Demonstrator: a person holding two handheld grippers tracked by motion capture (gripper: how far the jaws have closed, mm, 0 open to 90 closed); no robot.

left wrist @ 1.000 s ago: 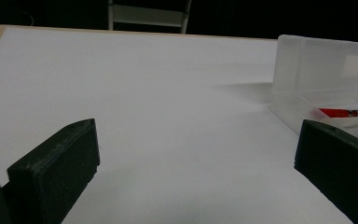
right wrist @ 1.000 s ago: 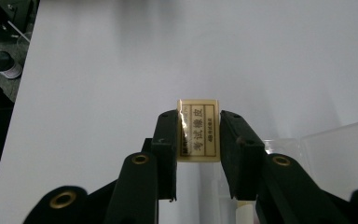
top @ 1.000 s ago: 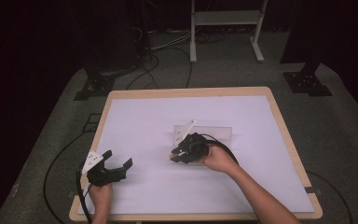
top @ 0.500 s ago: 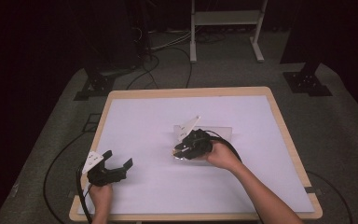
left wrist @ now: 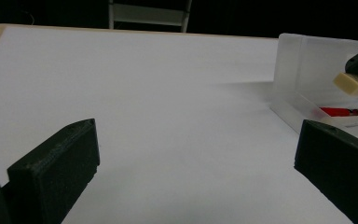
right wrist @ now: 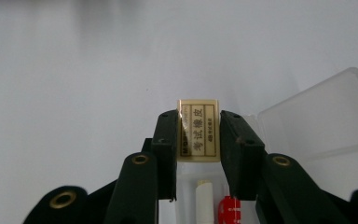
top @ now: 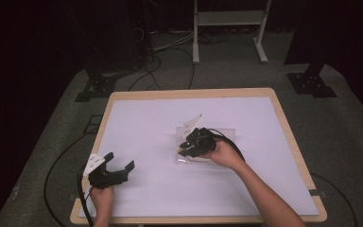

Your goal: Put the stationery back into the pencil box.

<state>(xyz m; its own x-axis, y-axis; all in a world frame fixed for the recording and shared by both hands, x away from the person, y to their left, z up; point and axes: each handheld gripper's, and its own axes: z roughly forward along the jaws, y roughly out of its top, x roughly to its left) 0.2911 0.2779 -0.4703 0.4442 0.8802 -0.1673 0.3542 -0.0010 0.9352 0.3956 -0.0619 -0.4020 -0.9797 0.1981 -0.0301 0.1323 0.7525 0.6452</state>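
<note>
My right gripper (right wrist: 198, 122) is shut on a cream eraser (right wrist: 198, 137) with a printed label, held between both pads. It hangs just above an open clear plastic box (top: 223, 135) at the table's middle. In the box lie a white stick (right wrist: 205, 198) and a red pen (left wrist: 349, 111). The box lid (right wrist: 317, 121) lies flat to the right in the right gripper view. The left gripper view shows the eraser (left wrist: 351, 84) over the box. My left gripper (top: 118, 163) rests open near the front left corner, nothing between its jaws.
The table (top: 189, 93) has a wooden rim and a white top. Cables (top: 56, 170) trail over the floor at the left. A metal stand (top: 227, 28) and dark equipment bases (top: 312, 82) sit beyond the far edge.
My right gripper has shifted slightly over the box, still gripping the eraser. The left gripper has stayed where it was.
</note>
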